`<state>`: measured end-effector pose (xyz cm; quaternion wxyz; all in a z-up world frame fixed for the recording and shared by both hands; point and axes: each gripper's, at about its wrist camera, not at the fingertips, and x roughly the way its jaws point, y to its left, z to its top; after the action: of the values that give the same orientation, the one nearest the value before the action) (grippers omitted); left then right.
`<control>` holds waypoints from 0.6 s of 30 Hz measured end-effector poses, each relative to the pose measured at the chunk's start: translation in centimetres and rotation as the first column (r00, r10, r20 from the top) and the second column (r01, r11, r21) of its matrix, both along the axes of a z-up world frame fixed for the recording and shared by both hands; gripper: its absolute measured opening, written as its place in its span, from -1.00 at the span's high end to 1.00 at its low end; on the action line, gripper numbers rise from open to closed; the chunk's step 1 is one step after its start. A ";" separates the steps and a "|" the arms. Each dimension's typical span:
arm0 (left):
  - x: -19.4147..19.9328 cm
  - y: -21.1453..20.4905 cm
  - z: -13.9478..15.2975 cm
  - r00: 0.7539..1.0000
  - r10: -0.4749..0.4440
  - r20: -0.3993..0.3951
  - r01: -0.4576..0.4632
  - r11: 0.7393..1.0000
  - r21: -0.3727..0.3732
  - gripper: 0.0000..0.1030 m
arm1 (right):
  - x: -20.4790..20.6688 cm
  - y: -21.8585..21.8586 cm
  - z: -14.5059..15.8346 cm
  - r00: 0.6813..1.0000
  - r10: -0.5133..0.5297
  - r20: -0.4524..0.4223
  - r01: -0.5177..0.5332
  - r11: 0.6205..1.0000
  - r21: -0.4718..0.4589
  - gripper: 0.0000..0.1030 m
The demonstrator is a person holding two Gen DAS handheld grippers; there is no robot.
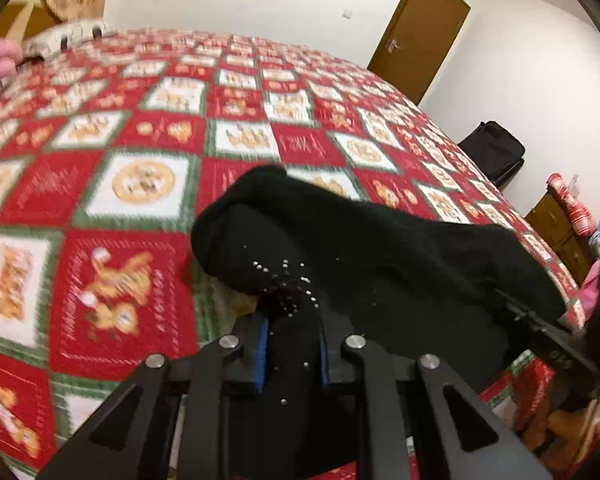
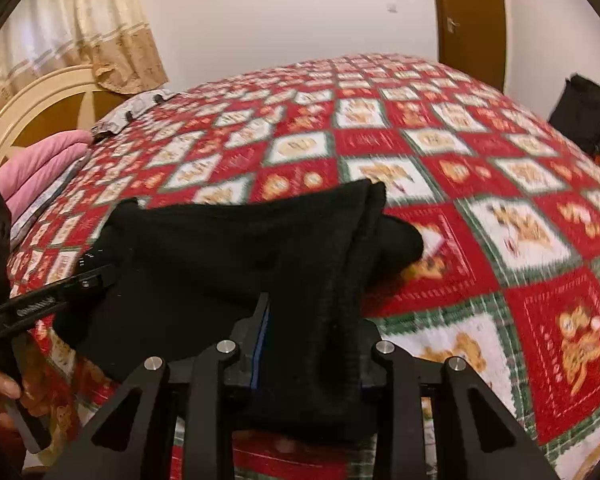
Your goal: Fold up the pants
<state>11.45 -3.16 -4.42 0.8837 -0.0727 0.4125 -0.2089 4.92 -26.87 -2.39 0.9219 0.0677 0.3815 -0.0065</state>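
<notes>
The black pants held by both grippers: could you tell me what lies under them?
Under the black pants lies the red patchwork bedspread. The left gripper and right gripper clamp the cloth; whatever it covers is hidden.

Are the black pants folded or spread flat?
Folded: black fabric pants hang bunched in layers, lifted above the red patchwork bedspread.

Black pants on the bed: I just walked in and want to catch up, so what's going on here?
A person is folding black pants over a red patchwork bedspread, with a handheld gripper in each hand. The left gripper and the right gripper are each clamped on a bunch of the fabric. The pants are already doubled over and held lifted at the near edge of the bed. Both views are motion-blurred.
</notes>
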 end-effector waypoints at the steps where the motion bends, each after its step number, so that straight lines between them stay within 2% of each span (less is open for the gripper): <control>1: 0.0 0.2 0.4 1.000 0.004 0.014 -0.004 1.000 -0.009 0.63 | 0.1 0.6 0.7 1.000 0.017 0.011 -0.017 1.000 -0.015 0.38; 3: 0.1 0.8 2.2 0.998 0.015 0.066 -0.013 1.000 -0.025 0.63 | 0.5 2.1 2.5 0.996 0.070 0.049 -0.068 0.997 -0.029 0.38; 6: 0.7 2.5 4.7 0.984 0.064 0.165 -0.070 0.997 0.031 0.63 | 2.4 5.1 5.1 0.979 0.175 0.108 -0.174 0.984 -0.024 0.38; 10: 2.8 7.8 8.1 0.952 0.177 0.250 -0.195 0.980 0.048 0.63 | 6.3 9.5 7.6 0.940 0.283 0.189 -0.284 0.959 -0.022 0.38; 12: 3.8 10.7 8.9 0.932 0.237 0.273 -0.264 0.962 0.066 0.63 | 9.2 11.6 8.1 0.919 0.331 0.213 -0.344 0.939 0.025 0.38; 15: 4.7 15.6 9.0 0.895 0.342 0.286 -0.382 0.919 0.096 0.63 | 13.7 15.1 7.0 0.895 0.394 0.212 -0.420 0.902 0.097 0.38; 18: 5.7 19.0 7.2 0.874 0.406 0.268 -0.453 0.880 0.144 0.63 | 18.0 18.6 3.6 0.882 0.440 0.169 -0.468 0.858 0.210 0.38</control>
<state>17.13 15.83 2.82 0.9523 -0.0478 0.2998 0.0295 22.87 -8.31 1.20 0.9020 0.0893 0.3310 0.2623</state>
